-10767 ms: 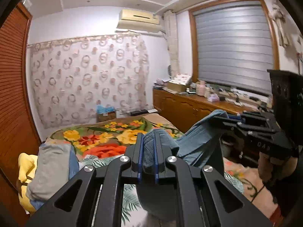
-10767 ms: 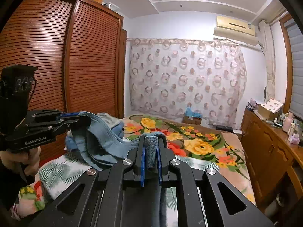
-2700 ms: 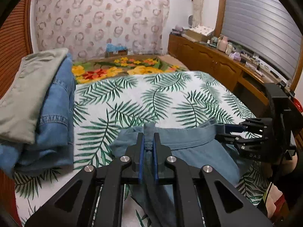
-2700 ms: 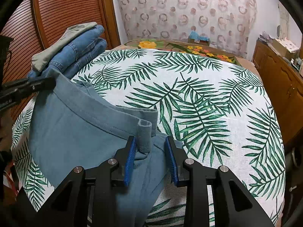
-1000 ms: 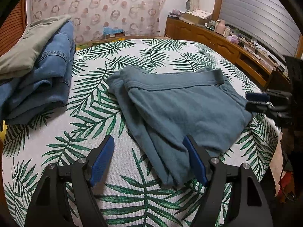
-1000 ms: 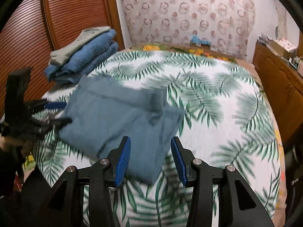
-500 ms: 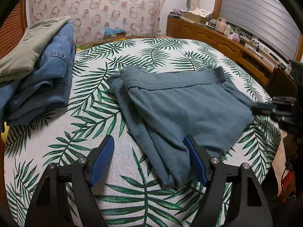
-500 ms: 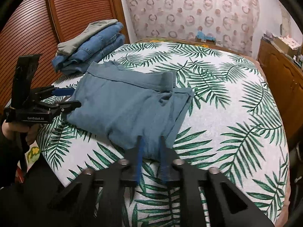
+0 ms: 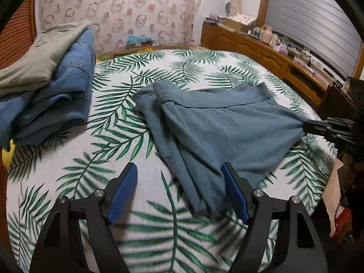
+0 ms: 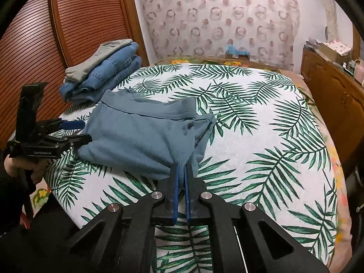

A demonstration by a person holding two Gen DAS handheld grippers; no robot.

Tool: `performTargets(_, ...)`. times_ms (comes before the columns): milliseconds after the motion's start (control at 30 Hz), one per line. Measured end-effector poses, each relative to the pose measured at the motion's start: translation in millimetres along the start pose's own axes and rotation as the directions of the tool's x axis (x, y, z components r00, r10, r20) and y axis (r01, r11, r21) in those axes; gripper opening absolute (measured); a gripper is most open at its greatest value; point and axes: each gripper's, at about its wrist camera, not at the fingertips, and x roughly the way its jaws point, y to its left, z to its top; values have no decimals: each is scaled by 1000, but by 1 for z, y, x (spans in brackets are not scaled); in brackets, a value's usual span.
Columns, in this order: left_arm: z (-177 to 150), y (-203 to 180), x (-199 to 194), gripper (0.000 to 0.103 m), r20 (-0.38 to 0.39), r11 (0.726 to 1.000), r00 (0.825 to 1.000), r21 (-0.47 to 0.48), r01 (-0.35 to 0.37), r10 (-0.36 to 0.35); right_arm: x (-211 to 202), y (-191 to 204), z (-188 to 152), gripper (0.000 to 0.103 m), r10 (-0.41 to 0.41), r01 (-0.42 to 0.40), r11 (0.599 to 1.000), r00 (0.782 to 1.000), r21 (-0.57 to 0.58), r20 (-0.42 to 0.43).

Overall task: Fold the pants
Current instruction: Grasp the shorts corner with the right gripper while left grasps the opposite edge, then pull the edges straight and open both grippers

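Note:
The teal-blue pants [image 9: 218, 127] lie on the palm-leaf bedspread [image 9: 95, 163], waistband toward the far side. My left gripper [image 9: 179, 191] is open, its blue pads straddling the pants' near-left edge. In the right wrist view the left gripper [image 10: 79, 132] stands at the left edge of the pants [image 10: 141, 136]. My right gripper [image 10: 181, 170] is shut on the pants' near corner, pulling the cloth to a point. It shows in the left wrist view [image 9: 307, 125] at the pants' right corner.
A stack of folded jeans topped by a grey-green garment [image 9: 45, 84] lies on the bed's left side, also in the right wrist view [image 10: 102, 75]. A wooden sideboard [image 9: 261, 47] runs along the right. A slatted wardrobe [image 10: 68, 22] stands left.
Both grippers let go of the waistband and drew back toward the bed's near edge. The right gripper has since closed on the pants' near corner and pulls it taut. The left gripper stays open.

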Motion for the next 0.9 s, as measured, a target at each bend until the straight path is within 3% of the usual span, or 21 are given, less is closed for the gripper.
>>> performTargets(100, -9, -7, -17, 71, 27, 999, 999, 19, 38, -39, 4, 0, -1, 4, -2, 2, 1000, 1000, -1, -6)
performTargets(167, -15, -13, -20, 52, 16, 997, 998, 44, 56, -57, 5, 0, -1, 4, -2, 2, 1000, 1000, 4, -4)
performTargets(233, -19, -16, -17, 39, -4, 997, 998, 47, 68, -68, 6, 1, -2, 4, 1, -1, 1000, 1000, 10, 1)
performTargets(400, -22, -18, -9, 31, -14, 996, 997, 43, 82, -82, 4, 1, 0, 4, 1, -1, 1000, 1000, 13, 11)
performTargets(500, -21, -20, -10, 13, -7, 995, 996, 46, 89, -89, 1, 1, 0, 4, -6, 6, 1000, 1000, 4, 20)
performTargets(667, -21, -13, -29, 9, 59, 996, 994, 21, 89, -90, -10, 2, -1, 4, -6, 7, 1000, 999, -3, 39)
performTargets(900, -24, -17, -41, 9, 55, 994, 993, 38, 100, -102, -23, 11, -8, 4, 14, -13, 1000, 999, -27, 32)
